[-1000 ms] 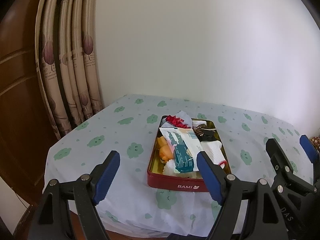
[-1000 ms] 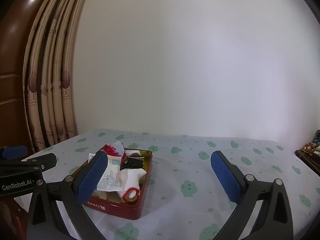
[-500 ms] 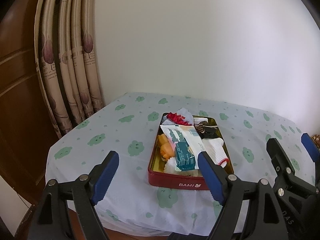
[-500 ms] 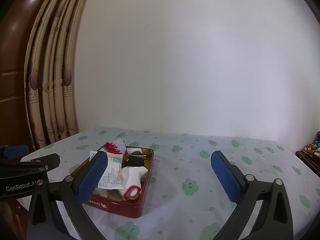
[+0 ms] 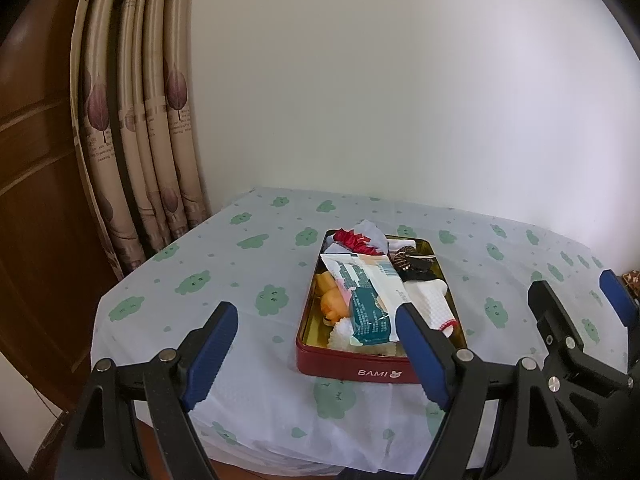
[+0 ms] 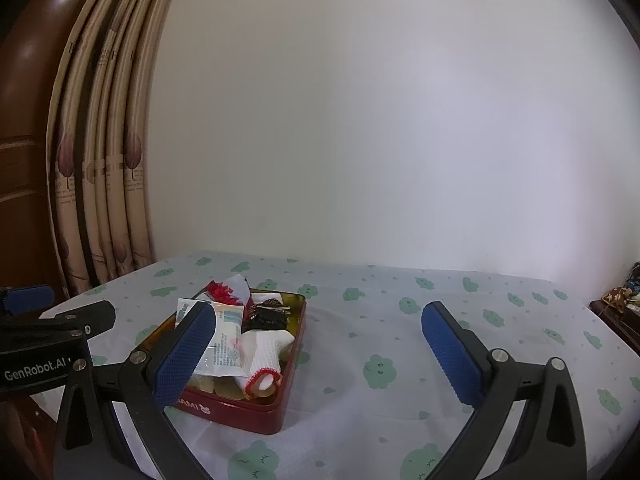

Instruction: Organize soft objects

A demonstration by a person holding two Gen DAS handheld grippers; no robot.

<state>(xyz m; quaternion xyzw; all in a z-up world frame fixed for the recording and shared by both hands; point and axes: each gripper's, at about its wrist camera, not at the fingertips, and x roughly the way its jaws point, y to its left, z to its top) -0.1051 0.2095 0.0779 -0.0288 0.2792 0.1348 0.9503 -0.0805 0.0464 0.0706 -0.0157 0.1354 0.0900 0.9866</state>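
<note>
Both views had crept slightly nearer the red tin [image 5: 352,370] since a second earlier, nothing inside it shifting. It sat on the cloud-print surface [image 5: 248,276], packed with a white sock [image 6: 262,350], a teal-and-white packet [image 5: 366,292], a red frill [image 5: 354,238] and an orange toy [image 5: 332,300]. Left tongs [image 5: 316,356] and right tongs [image 6: 320,354] stood wide and empty, hovering short of the tin

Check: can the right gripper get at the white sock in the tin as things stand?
Probably yes. The right gripper is open and empty, and the white sock lies on top at the tin's near right side. Only the plastic packet crowds its left edge.
</note>
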